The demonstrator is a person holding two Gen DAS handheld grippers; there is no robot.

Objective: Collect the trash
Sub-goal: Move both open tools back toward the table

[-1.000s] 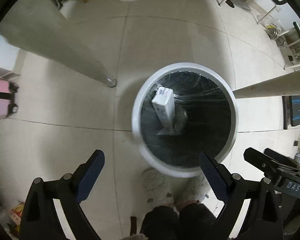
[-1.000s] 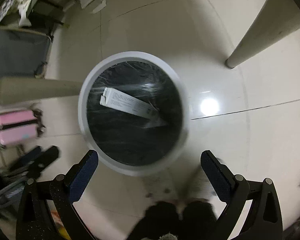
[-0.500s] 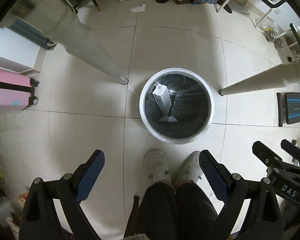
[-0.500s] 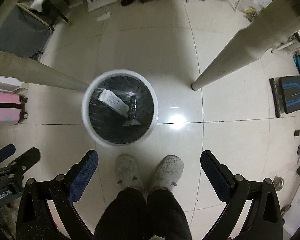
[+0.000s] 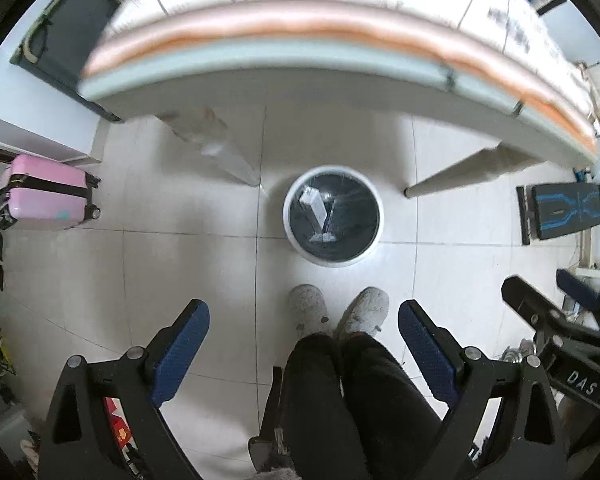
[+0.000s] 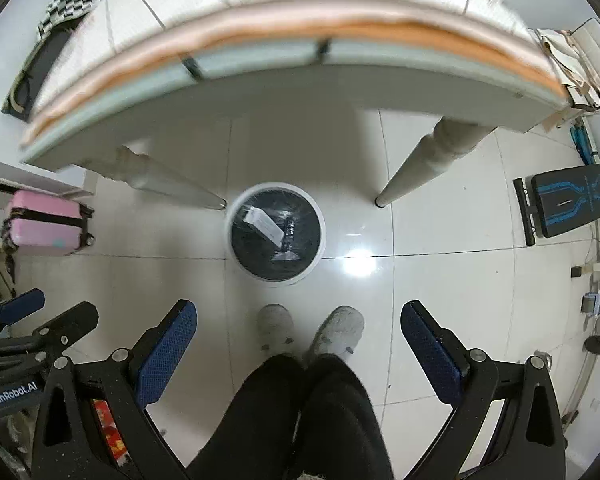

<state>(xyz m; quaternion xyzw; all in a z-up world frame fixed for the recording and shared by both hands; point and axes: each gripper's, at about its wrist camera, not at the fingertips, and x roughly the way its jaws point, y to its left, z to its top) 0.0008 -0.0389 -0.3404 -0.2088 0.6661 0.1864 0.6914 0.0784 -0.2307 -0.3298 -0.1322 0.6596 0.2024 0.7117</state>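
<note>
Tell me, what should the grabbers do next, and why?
Probably lift toward the table to look for more trash. Both the left gripper and right gripper are open and empty, and a white box already lies in the bin on the floor.

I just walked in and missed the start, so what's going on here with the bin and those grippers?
A person in grey slippers stands over a white trash bin lined with a black bag, between the table legs. A white box already lies inside it. The left gripper and right gripper are both open and empty, held above the floor.
</note>
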